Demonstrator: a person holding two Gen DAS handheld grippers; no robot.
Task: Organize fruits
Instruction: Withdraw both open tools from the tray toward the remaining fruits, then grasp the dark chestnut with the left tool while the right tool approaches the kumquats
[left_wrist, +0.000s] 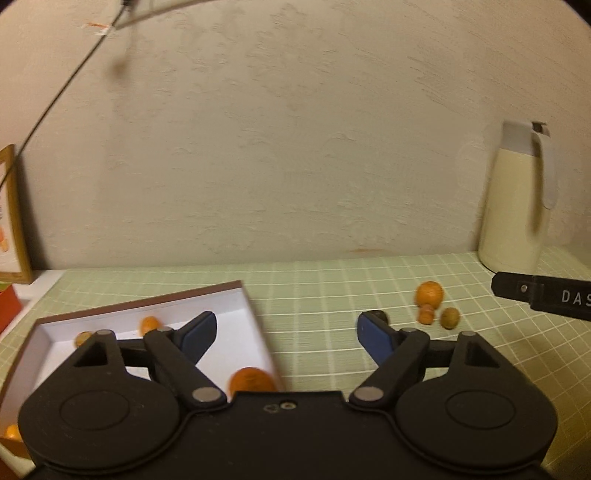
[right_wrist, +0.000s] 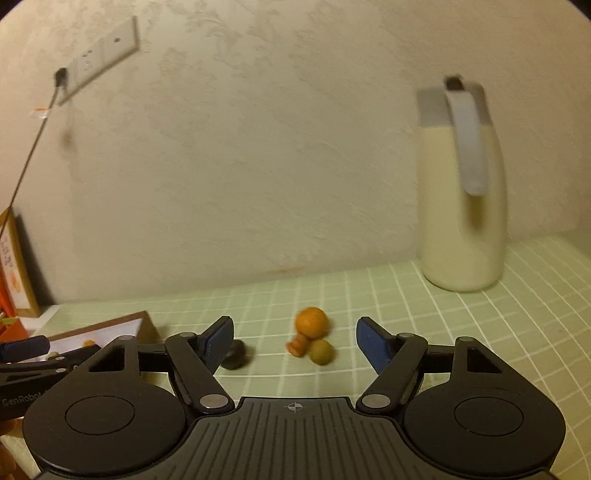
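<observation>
A white-lined box with a brown rim lies at the left of the green checked cloth and holds several oranges, the nearest one by its right wall. My left gripper hovers open and empty over the box's right edge. To the right on the cloth lie an orange, a small orange piece, a green fruit and a dark fruit. My right gripper is open just short of this cluster, touching none of it. The dark fruit sits behind its left finger.
A tall cream jug with a grey lid and handle stands at the back right against the wall. A framed carton leans at the far left. A thin cable hangs from a wall socket.
</observation>
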